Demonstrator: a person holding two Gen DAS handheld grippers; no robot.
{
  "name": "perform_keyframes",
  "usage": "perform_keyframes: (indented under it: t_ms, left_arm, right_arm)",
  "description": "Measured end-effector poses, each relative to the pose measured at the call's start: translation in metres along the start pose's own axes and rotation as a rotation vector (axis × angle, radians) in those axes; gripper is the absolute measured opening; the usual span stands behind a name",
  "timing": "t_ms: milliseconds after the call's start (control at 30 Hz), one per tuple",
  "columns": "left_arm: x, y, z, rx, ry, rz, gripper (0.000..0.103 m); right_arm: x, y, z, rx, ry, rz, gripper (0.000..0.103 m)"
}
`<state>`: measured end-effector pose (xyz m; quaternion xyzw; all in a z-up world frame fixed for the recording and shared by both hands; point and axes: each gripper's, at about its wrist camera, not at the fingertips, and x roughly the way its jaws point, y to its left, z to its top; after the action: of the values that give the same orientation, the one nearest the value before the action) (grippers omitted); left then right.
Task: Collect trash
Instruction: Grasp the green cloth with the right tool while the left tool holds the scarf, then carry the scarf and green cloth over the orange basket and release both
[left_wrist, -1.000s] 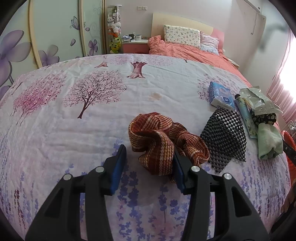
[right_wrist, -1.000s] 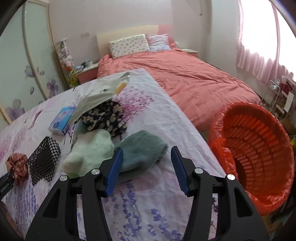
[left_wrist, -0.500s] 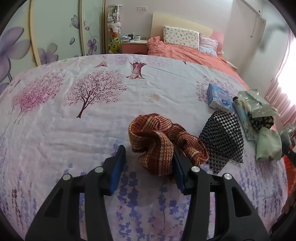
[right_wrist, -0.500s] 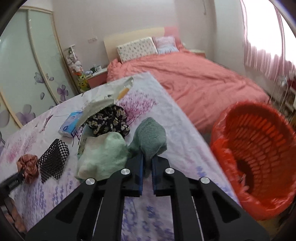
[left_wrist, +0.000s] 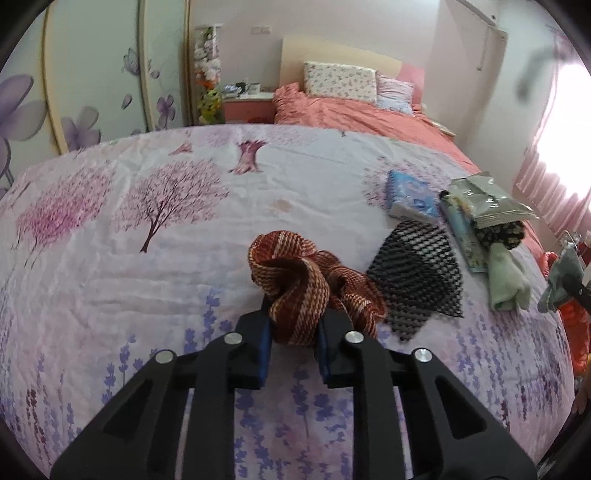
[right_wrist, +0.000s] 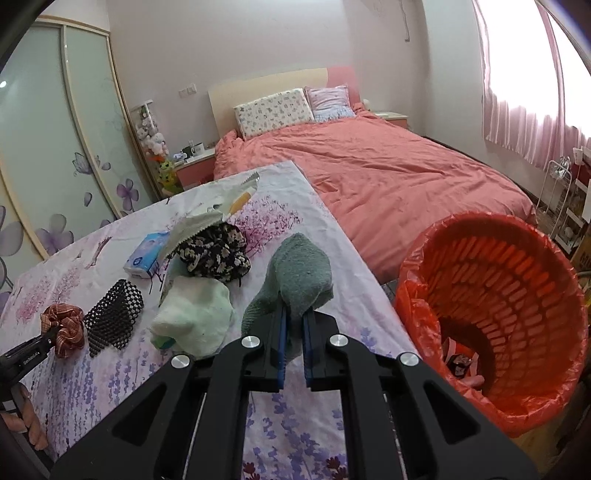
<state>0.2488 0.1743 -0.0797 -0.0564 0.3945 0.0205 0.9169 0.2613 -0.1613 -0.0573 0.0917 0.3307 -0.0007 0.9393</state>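
The left hand-held gripper (left_wrist: 293, 338) has its jaws closed on the red scarf (left_wrist: 295, 284), pinching a thick fold at the scarf's near end; the rest of it lies bunched on the table (left_wrist: 110, 258), spilling toward 2 o'clock, where it touches the black mesh (left_wrist: 419, 277). The right hand-held gripper (right_wrist: 293, 332) is clamped on the grey-green cloth (right_wrist: 295, 277), which stands up above the jaws and looks lifted clear of the table. The bin (right_wrist: 495, 325), lined with a red bag, sits at about 3 o'clock from that cloth, beyond the table edge, with a few scraps at its bottom.

Both pieces look light, soft and limp. They should neither slip nor break, but they will sag and trail, so a bite on a bunched fold, as now, is likely better than one on a single thin edge. The scarf's loose tail may drag the mesh along when it lifts.

Left on the table, from 10 to 12 o'clock of the right hand-held gripper: pale towel (right_wrist: 194, 317), floral cloth (right_wrist: 214, 254), tissue pack (right_wrist: 146, 254), wrapper (right_wrist: 207, 219). The wrapper looks stiff and crinkly; I would take it by an edge.
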Motion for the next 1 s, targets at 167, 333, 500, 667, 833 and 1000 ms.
perform_keyframes:
  t_ms: [167,333,500,667,833,1000]
  left_arm:
    - [-0.025,-0.012,0.007,0.045,-0.064,-0.025,0.019]
    - [-0.053,-0.027,0.018,0.075,-0.12,-0.038,0.019]
    - [-0.083,-0.055,0.03,0.096,-0.169,-0.077,0.019]
    - [-0.104,-0.092,0.037,0.121,-0.189,-0.142,0.019]
    - [-0.119,-0.138,0.038,0.161,-0.195,-0.221,0.019]
    - [-0.128,-0.193,0.033,0.225,-0.197,-0.306,0.019]
  right_arm:
    - [-0.016,-0.004,0.006,0.002,-0.032,0.012,0.007]
    - [-0.036,-0.012,0.01,-0.001,-0.073,0.014,0.007]
    - [-0.057,-0.022,0.016,0.007,-0.116,0.015,0.007]
    - [-0.074,-0.038,0.02,0.019,-0.154,0.0,0.007]
    - [-0.09,-0.053,0.022,0.02,-0.187,-0.033,0.007]
    - [-0.104,-0.075,0.024,0.037,-0.219,-0.062,0.007]
